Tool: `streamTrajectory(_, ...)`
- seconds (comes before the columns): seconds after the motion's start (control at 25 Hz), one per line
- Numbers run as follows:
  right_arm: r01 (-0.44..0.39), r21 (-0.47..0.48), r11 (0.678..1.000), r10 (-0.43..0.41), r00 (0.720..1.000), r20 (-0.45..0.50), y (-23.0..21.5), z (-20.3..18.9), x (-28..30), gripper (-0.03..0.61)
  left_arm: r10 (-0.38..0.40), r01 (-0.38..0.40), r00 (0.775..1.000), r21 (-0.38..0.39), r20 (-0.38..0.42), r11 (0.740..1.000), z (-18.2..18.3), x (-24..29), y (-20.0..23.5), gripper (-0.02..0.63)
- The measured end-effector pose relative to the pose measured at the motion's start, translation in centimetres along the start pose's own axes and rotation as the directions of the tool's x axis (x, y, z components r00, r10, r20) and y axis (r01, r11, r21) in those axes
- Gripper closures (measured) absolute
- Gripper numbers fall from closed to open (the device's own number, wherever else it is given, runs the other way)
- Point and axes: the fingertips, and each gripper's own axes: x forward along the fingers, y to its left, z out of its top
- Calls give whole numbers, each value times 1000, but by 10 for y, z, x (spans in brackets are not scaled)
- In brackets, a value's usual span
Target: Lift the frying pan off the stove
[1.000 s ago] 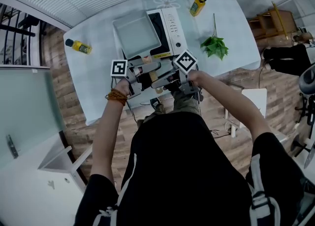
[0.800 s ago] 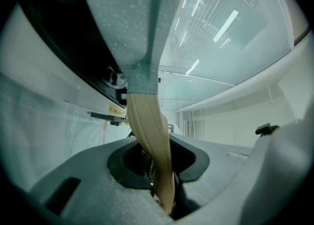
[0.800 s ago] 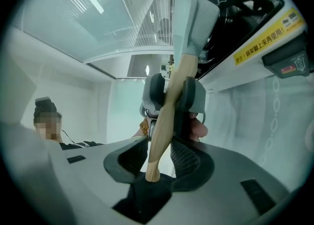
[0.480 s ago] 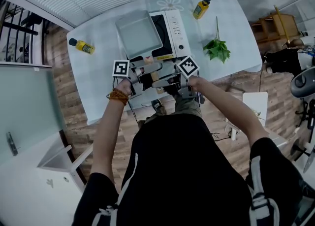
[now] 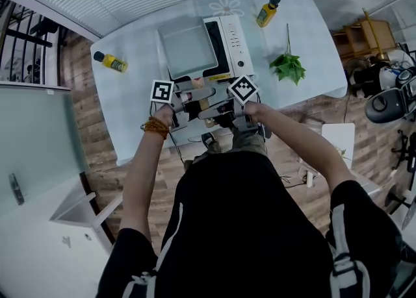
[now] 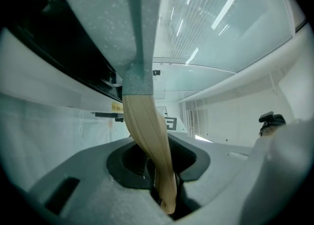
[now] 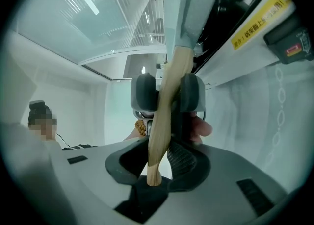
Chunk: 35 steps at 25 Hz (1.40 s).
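the main change is at the right gripper (image 5: 213,104): its jaws have just been closing, and now they stand narrow around the wooden handle (image 5: 203,102) of the frying pan (image 5: 187,47). the left gripper (image 5: 190,99) was on this handle already. its jaws have just been opening a little, but the handle is between them and they look pressed on it, so i judge this as a small settling of the grip and not a release. the pan lies where it was a moment ago, over the left part of the stove (image 5: 231,43) on the table (image 5: 130,115), with its handle pointing toward the person. i think the grasp with both tools is now made and the lift is the next step; it does not look begun. from above one sees only the two marker cubes (image 5: 162,91) meeting at the handle, and the jaws are covered. the left gripper view gives what is missing there: the pale wood goes deep into the narrow gap, and the grey pan bottom is close beside the black stove top, though i cannot tell if any space is between them. the right gripper view shows the end of the handle sitting low between its jaws, the ribbed pad (image 7: 177,162) against the wood, and behind it the other tool facing it from the opposite side.
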Motion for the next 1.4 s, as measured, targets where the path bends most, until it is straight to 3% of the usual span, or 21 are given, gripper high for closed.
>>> streamTrajectory(0.44,-21,-1,1000,21,996,90,4,1,-1,489,-24,23,1000,-23,-11,999,-2,1,-4,517)
streamTrajectory(1.4,-21,-42,999,26,993,117,21,-1,-2,487,-15,15,1000,-12,-17,1000,-5,4,-21,520)
